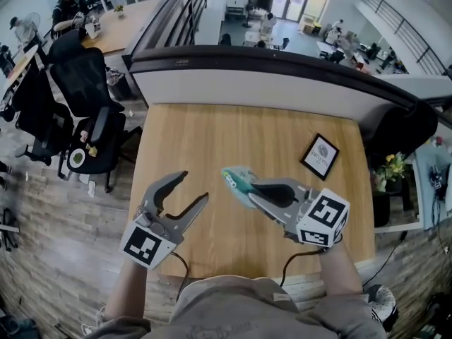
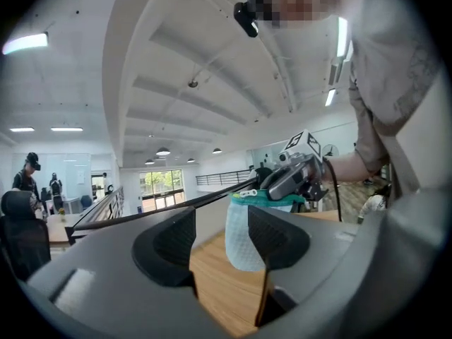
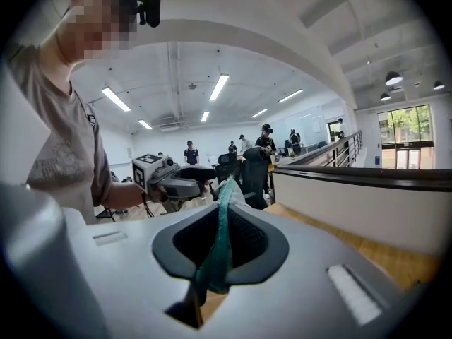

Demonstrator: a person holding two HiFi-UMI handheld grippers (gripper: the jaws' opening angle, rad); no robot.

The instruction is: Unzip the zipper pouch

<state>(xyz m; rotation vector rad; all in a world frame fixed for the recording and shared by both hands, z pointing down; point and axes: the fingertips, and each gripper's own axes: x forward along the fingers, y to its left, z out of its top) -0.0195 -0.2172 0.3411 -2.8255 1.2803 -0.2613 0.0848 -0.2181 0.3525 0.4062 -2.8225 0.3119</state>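
A white mesh zipper pouch (image 1: 235, 180) with a teal zipper band hangs in the air above the wooden table (image 1: 205, 136). My right gripper (image 1: 248, 191) is shut on its teal top edge. In the right gripper view the teal band (image 3: 219, 235) runs upright between the closed jaws. In the left gripper view the pouch (image 2: 242, 240) dangles from the right gripper (image 2: 291, 176), with a small white zipper pull (image 2: 248, 192) at its near end. My left gripper (image 1: 195, 186) stands open to the left of the pouch, apart from it, with nothing between its fingers.
A black framed card (image 1: 319, 156) lies on the table's right side. A dark-topped partition (image 1: 282, 73) runs along the far edge. Black office chairs (image 1: 88, 94) stand on the floor at the left. A potted plant (image 1: 393, 168) stands at the right.
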